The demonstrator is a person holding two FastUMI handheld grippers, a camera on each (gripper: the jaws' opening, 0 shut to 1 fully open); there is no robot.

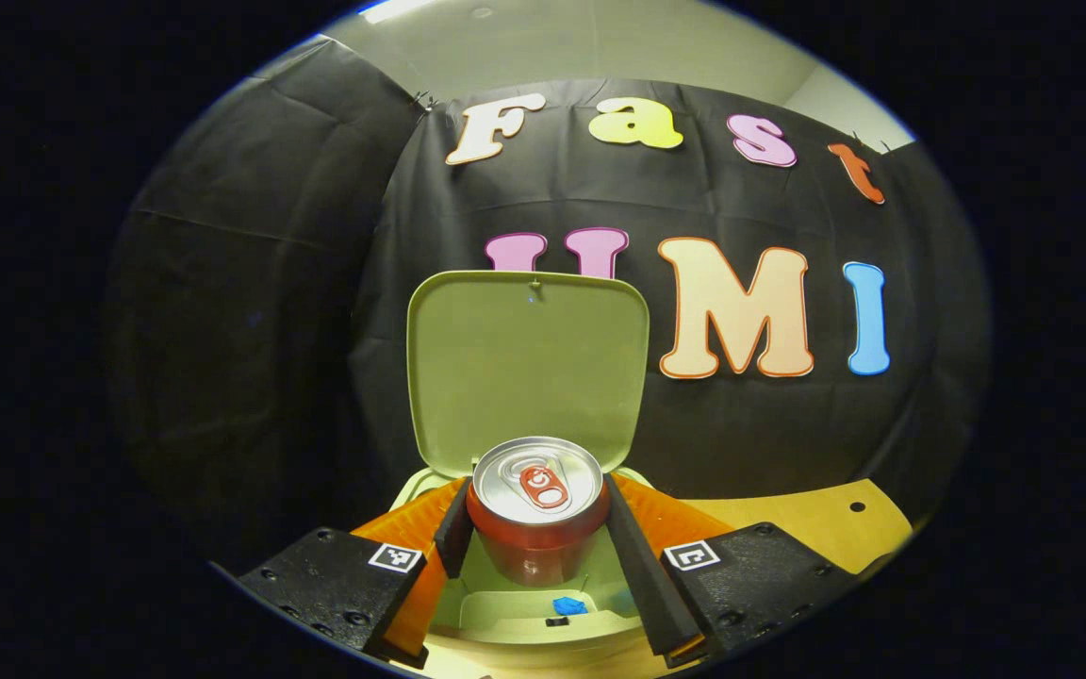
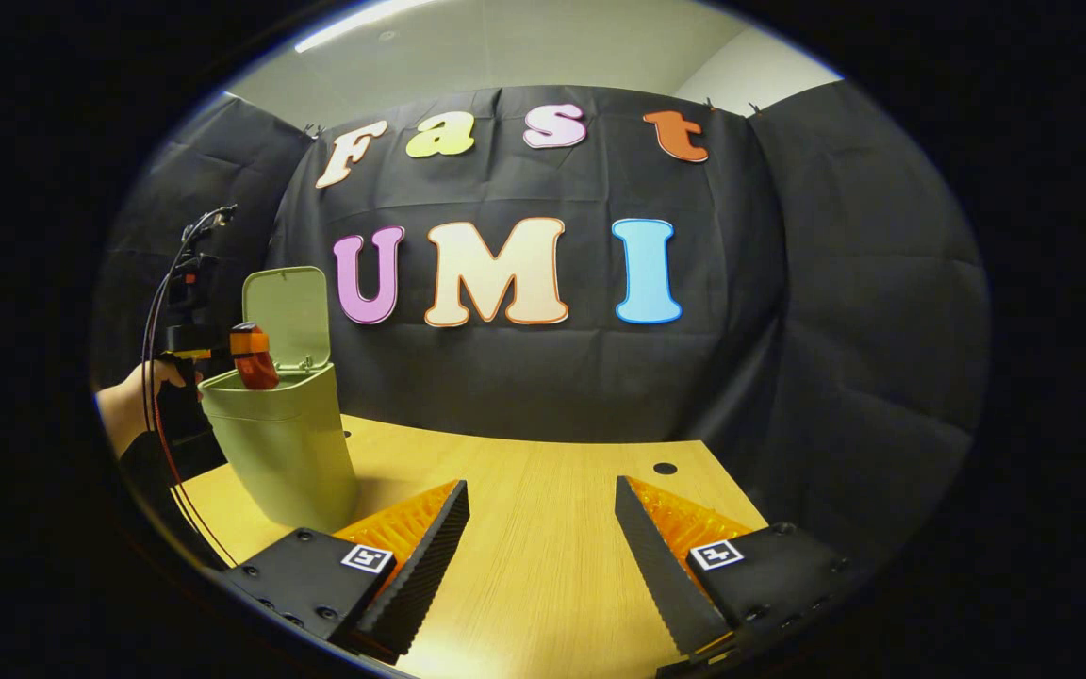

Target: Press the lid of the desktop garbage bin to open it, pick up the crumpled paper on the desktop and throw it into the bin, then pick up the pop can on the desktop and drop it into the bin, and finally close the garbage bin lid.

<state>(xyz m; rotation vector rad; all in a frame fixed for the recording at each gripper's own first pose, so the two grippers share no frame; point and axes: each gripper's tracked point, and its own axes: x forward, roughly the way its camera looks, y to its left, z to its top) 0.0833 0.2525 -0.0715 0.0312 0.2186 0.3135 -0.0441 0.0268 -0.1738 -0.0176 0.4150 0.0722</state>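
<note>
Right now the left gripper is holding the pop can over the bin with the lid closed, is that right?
Not quite: the lid stands open, as the left gripper view shows. The left gripper does hold the pop can over the bin.

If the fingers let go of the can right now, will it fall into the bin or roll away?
Probably straight in: the pop can hangs upright over the open bin. It looks smooth and round, so on the table it might roll.
</note>
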